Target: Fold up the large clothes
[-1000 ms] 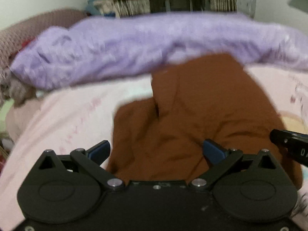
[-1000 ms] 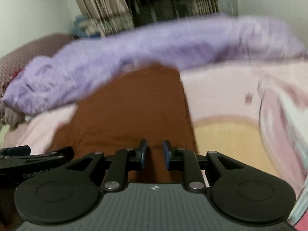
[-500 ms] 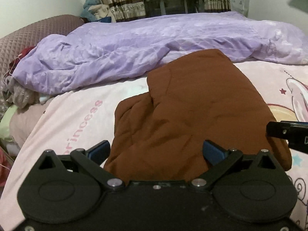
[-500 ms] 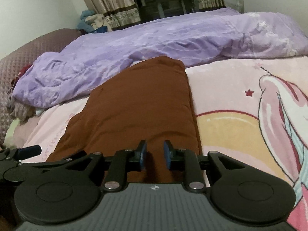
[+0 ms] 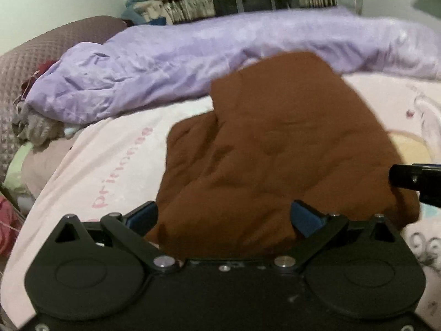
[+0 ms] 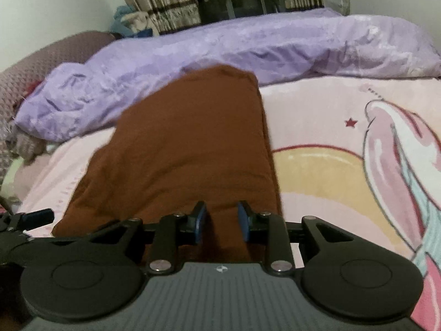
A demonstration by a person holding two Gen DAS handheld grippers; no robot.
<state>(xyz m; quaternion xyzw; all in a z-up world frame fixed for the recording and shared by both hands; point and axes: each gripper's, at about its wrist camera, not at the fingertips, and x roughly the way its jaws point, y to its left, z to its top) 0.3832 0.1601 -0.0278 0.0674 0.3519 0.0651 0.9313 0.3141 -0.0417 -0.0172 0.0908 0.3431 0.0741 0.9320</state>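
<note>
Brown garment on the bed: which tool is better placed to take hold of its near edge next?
Probably the right tool: its jaws stand narrowly apart with the brown garment between them. The left tool is spread wide over the bunched near-left part.

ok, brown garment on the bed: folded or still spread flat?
Partly folded. The brown garment is doubled into a long panel, with one flap overlapping a lower layer at its left. How many layers lie underneath: cannot tell.

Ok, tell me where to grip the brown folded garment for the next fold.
Grip the brown folded garment at its near edge, coming in low from the near side. That edge lies between the open left gripper fingers, and the right gripper is already beside the straight right-hand edge.
</note>
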